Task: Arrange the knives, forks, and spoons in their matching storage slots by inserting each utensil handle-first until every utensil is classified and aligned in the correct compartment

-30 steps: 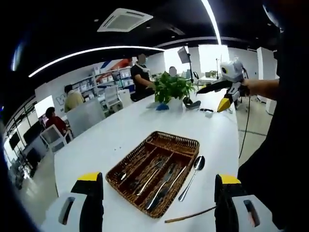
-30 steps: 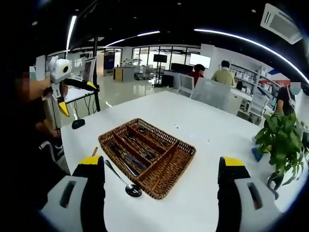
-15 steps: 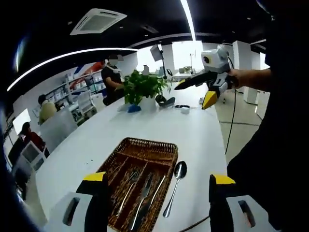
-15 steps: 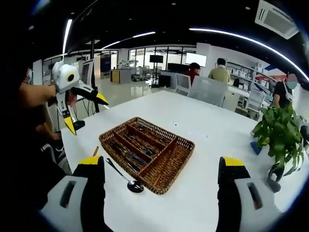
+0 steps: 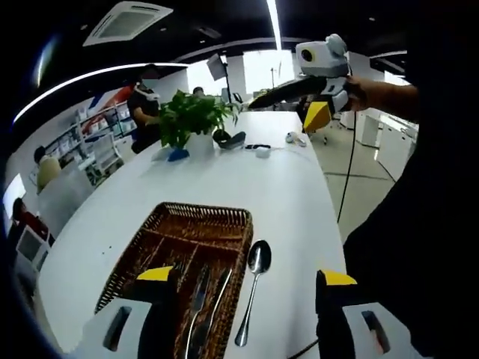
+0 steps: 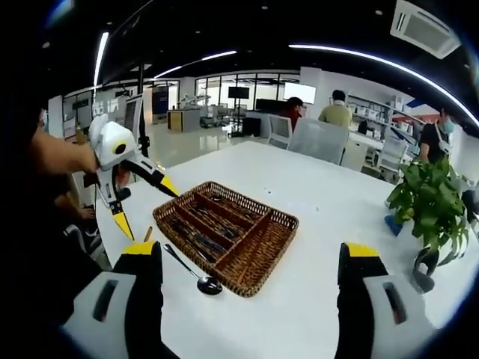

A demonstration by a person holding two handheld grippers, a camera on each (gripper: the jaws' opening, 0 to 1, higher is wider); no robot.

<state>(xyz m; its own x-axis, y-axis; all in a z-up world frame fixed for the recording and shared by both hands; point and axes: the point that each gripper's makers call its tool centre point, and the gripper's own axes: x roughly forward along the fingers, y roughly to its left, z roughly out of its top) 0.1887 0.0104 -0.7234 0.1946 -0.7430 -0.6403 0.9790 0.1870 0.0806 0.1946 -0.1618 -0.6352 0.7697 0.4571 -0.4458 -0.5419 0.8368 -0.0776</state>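
A brown wicker cutlery basket (image 5: 224, 213) (image 6: 278, 218) with long slots stands on the white table. Several forks and knives (image 5: 203, 288) (image 6: 198, 232) lie in its slots. One steel spoon (image 5: 254, 262) (image 6: 200, 282) lies on the table beside the basket's long side. My left gripper (image 5: 247, 277) is open and empty above the basket's near end and the spoon. In the right gripper view the left gripper (image 6: 147, 206) hangs open beside the basket's left corner. My right gripper (image 6: 251, 250) is open and empty in front of the basket; the left gripper view has the right gripper (image 5: 284, 112) held high.
A thin brown stick (image 5: 299, 348) (image 6: 147, 233) lies near the table edge by the spoon. A potted plant (image 5: 191, 116) (image 6: 430, 202) stands further along the table, with small items (image 5: 258, 149) past it. People sit at desks behind.
The left gripper has moved closer over the basket and the spoon. In the right gripper view it has come down from up left toward the basket's left corner. The cutlery has not moved.
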